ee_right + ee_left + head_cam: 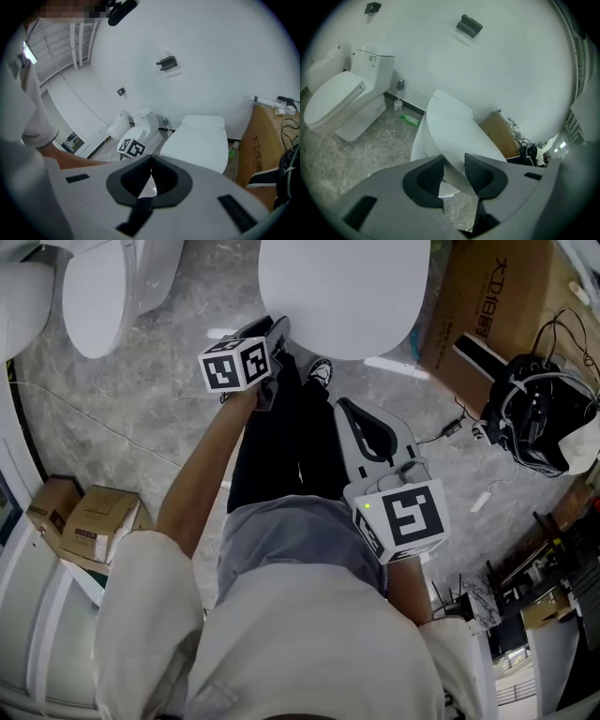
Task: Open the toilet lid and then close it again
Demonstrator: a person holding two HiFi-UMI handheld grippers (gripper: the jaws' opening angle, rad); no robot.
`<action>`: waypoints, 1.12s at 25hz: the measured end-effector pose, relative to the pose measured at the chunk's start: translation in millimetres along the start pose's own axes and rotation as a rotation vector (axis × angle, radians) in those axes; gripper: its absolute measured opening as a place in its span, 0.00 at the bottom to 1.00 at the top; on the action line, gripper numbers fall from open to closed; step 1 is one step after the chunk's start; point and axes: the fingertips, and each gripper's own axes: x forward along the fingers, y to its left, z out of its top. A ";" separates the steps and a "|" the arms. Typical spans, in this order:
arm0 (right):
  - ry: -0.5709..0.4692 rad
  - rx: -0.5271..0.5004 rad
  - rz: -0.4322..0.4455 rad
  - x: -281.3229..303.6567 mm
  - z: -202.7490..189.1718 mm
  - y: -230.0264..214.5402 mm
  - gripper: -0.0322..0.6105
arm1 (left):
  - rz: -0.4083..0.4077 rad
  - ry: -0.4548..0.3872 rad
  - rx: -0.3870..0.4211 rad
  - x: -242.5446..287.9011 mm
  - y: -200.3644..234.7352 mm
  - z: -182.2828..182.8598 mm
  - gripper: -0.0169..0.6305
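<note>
The white toilet lid [342, 287] is lifted at its front and tilts up off the bowl [418, 145]. My left gripper [278, 336] is shut on the lid's near edge; in the left gripper view the thin rim of the lid [457, 136] runs between the two dark pads [480, 171]. My right gripper [349, 413] hangs lower and nearer to me, apart from the toilet. Its jaws meet at the tips [151, 161] with nothing between them. From the right gripper view the lid [197, 143] lies ahead, with the left gripper's marker cube [132, 147] to its left.
A second white toilet [335, 101] stands to the left, its lid down. A green bottle [410, 120] lies by the wall. A large cardboard box [497, 296] and a black bag with cables [534, 418] sit right of the toilet. Small cardboard boxes [80, 521] are at my left.
</note>
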 end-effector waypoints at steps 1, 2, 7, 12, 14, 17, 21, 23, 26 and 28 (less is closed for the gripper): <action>-0.003 -0.001 0.000 -1.6 2.0 0.8 0.07 | -0.002 -0.001 -0.001 -1.6 -2.0 2.0 0.23; -0.005 -0.002 0.000 -3.1 4.0 1.5 0.07 | -0.003 -0.003 -0.001 -3.2 -3.8 3.9 0.23; -0.021 -0.011 -0.011 -8.4 15.9 4.8 0.07 | -0.015 -0.010 -0.003 -9.9 -10.3 14.8 0.23; -0.028 -0.019 -0.021 -10.9 31.3 9.0 0.07 | -0.024 -0.014 0.003 -17.5 -17.3 28.6 0.23; -0.032 -0.031 -0.023 -10.5 38.8 12.1 0.07 | -0.035 -0.008 0.011 -20.1 -22.4 33.2 0.23; -0.037 -0.048 -0.029 -7.3 53.3 17.5 0.07 | -0.057 0.007 0.021 -23.6 -28.9 40.8 0.23; -0.060 -0.055 -0.047 -2.5 75.2 24.5 0.07 | -0.092 0.025 0.035 -29.6 -34.3 53.1 0.23; -0.070 -0.051 -0.061 -1.2 83.8 26.6 0.07 | -0.112 0.031 0.044 -33.0 -37.7 59.6 0.24; -0.080 -0.046 -0.083 0.1 92.8 29.4 0.07 | -0.142 0.039 0.052 -37.0 -43.2 67.7 0.24; -0.090 -0.040 -0.099 1.8 97.5 32.8 0.07 | -0.162 0.046 0.058 -39.3 -45.5 71.5 0.24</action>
